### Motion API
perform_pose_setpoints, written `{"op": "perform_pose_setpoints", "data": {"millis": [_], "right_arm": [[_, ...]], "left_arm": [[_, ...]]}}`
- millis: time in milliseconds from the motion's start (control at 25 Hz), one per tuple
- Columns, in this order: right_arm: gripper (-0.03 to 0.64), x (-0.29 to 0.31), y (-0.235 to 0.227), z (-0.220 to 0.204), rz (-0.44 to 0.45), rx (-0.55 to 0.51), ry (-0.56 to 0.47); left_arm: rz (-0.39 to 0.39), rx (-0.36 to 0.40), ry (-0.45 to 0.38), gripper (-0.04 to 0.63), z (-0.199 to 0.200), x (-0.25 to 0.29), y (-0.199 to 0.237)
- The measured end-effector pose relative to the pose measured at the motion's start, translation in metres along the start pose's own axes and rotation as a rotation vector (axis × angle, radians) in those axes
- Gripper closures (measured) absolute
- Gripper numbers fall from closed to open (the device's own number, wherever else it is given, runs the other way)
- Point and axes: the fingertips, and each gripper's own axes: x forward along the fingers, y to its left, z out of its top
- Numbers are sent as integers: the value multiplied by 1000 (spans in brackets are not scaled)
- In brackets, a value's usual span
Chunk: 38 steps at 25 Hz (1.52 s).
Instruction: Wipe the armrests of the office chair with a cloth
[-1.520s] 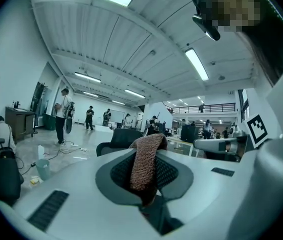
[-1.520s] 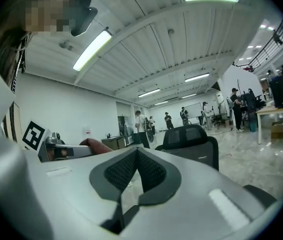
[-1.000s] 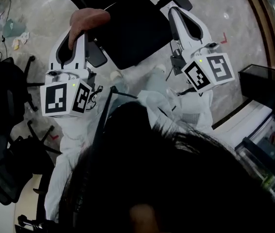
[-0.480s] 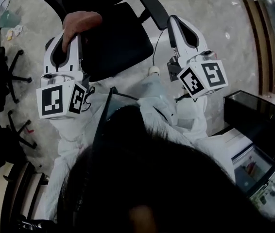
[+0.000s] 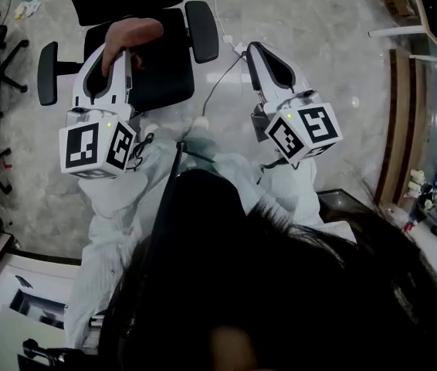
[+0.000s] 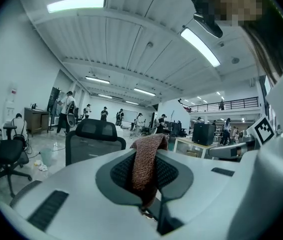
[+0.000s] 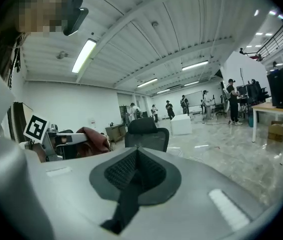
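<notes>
Since 1 s ago the office chair (image 5: 160, 68) has slid up-left in the head view and looks smaller, w/ both armrests now showing: one (image 5: 47, 72) at left, other (image 5: 201, 29) at right. L gripper (image 5: 118, 56) is pinching a reddish-brown cloth (image 5: 130, 33), jaws clamped on its fold. Cloth sits over the seat btwn the armrests, touching neither; can't tell if it touches the seat. R gripper (image 5: 259, 52) is off the chair's right side over bare floor (image 5: 334, 45), jaws pressed together, nothing btwn them.
</notes>
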Motion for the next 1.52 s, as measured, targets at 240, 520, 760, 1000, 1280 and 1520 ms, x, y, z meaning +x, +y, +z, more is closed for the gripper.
{"op": "perform_pose_setpoints", "data": {"millis": [240, 520, 760, 1000, 1280, 1520], "right_arm": [[615, 10, -8, -9, 30, 20, -8], [615, 16, -34, -15, 12, 38, 11], [615, 32, -50, -61, -29, 80, 92], [615, 44, -83, -107, -93, 150, 172], [615, 30, -124, -146, -178, 243, 204], [615, 15, -130, -166, -218, 309, 235]], "left_arm": [[-24, 33, 25, 552, -9, 24, -23], [-95, 50, 101, 552, -34, 78, -47], [-101, 116, 243, 552, -105, 162, -30], [-89, 317, 366, 552, -181, 274, -12], [-179, 514, 561, 552, -281, 334, -26], [-226, 555, 742, 554, -335, 299, -41]]}}
